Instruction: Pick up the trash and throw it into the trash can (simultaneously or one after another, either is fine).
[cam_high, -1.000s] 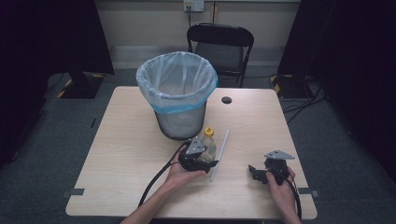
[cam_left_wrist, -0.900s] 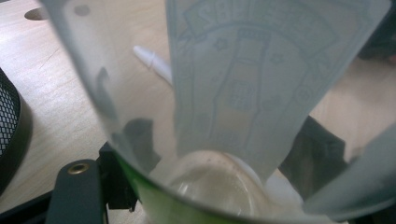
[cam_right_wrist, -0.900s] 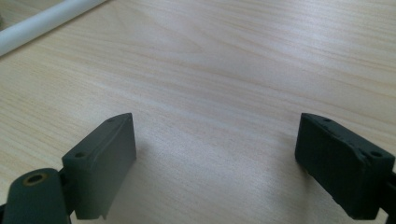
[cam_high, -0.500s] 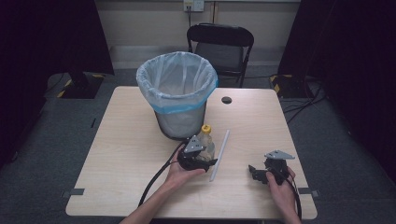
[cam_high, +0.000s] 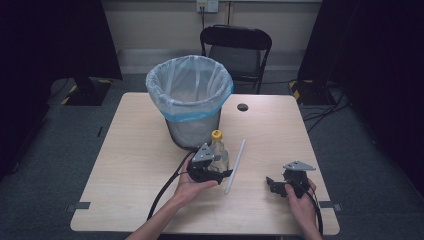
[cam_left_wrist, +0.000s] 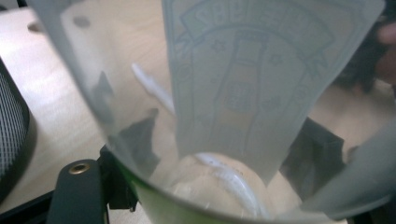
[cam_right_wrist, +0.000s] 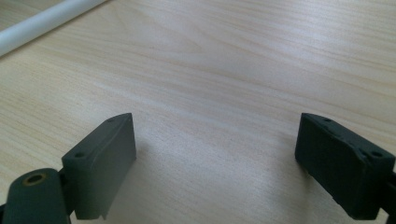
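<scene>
Clear yellow-capped bottle (cam_high: 218, 151) with pale printed label, clamped in left gripper (cam_high: 212, 170) jaws; right gripper (cam_high: 274, 184) jaws wide, empty.

Left black hand-held gripper (cam_high: 220, 174): matte black plastic body, grey three-cornered plate on top, thick black cable trailing off its rear in a curve. Brass-coloured threaded insert in the black jaw base, seen in the left gripper view. Right black hand-held gripper (cam_high: 270, 182): same black body, same grey three-cornered plate, thinner black cable running back along the wrist. Jaw pads are blocky, matte black, with small round screw holes; brass insert at lower left. Forearms bare, no sleeves visible.
</scene>
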